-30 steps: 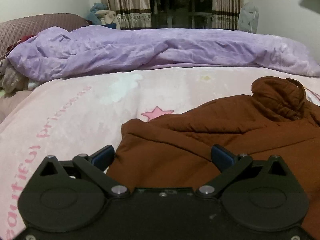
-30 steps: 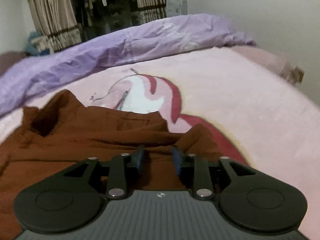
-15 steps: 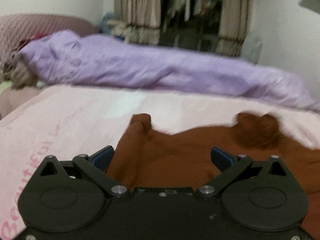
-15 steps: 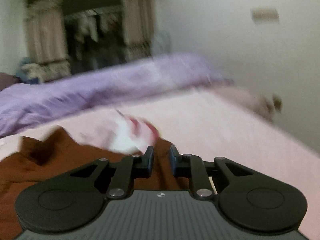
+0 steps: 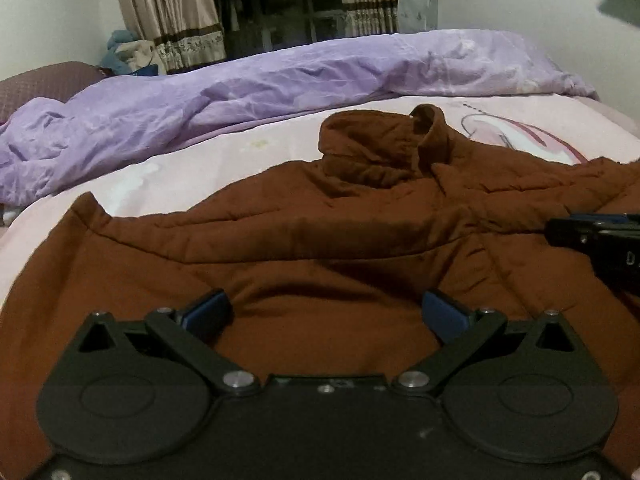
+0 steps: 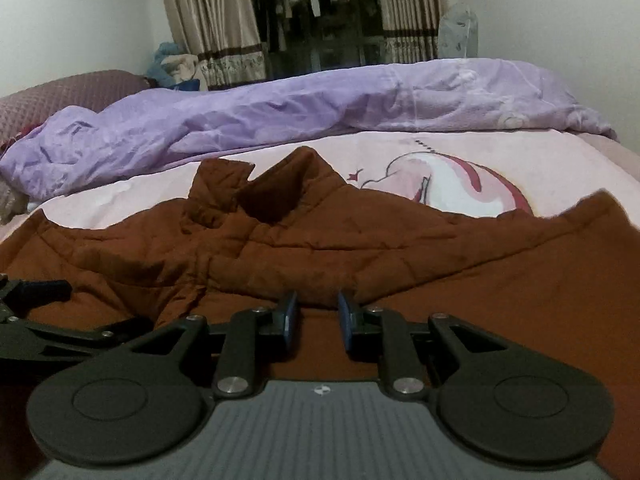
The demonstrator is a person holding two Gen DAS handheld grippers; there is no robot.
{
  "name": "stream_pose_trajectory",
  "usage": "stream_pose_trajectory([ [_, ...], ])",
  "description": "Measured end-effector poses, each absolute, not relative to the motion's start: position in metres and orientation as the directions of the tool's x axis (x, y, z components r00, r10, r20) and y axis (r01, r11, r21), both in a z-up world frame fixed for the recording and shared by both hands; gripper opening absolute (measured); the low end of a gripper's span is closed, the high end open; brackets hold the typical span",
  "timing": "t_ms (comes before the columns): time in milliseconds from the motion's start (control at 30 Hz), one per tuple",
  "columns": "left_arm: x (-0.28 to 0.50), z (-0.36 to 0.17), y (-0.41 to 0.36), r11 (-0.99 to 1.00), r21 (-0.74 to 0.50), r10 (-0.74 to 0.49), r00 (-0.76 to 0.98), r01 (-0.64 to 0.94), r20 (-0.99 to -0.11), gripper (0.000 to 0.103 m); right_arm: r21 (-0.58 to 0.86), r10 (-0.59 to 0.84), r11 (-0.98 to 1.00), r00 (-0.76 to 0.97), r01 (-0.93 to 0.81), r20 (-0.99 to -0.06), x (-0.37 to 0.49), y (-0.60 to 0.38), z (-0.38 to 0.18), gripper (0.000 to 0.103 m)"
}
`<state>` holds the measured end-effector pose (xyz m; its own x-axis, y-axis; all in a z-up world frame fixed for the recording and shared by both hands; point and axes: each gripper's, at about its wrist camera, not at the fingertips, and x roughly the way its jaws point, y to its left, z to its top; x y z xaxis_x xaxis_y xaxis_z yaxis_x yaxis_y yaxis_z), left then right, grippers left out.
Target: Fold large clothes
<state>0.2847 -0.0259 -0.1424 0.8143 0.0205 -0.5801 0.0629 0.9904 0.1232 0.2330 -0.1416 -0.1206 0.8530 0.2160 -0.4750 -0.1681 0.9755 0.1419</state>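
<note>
My left camera sits low and close over the coat (image 5: pixel 320 248), facing the far curtains (image 5: pixel 168 16). My right camera looks the same way from just right of it. Both share the coat, duvet (image 6: pixel 280 112) and curtains.

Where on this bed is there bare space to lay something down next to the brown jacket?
Bare pink sheet lies between the purple duvet and the brown jacket, left of its collar. More lies right of the collar, over the unicorn print. The near side is crowded: jacket and both tools.
</note>
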Motion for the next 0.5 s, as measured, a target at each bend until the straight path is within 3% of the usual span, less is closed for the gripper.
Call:
stream_pose_trajectory([
  [167,0.280,-0.138,-0.025,0.992,0.123,0.042,0.812,0.037,-0.582,0.103,0.140,0.216,0.975,0.877,-0.171,-0.429,0.223,-0.140,-0.112,0.025],
  [367,0.254,-0.111,-0.031,0.993,0.115,0.045,0.829,0.023,-0.558,0.103,0.141,0.335,0.942,0.878,-0.304,-0.342,0.183,-0.121,-0.087,0.025],
  [500,0.255,-0.133,-0.041,0.986,0.166,0.096,0.814,0.000,-0.572,0.103,0.083,0.288,0.956,0.855,-0.280,-0.430,0.186,-0.103,-0.102,0.024],
])
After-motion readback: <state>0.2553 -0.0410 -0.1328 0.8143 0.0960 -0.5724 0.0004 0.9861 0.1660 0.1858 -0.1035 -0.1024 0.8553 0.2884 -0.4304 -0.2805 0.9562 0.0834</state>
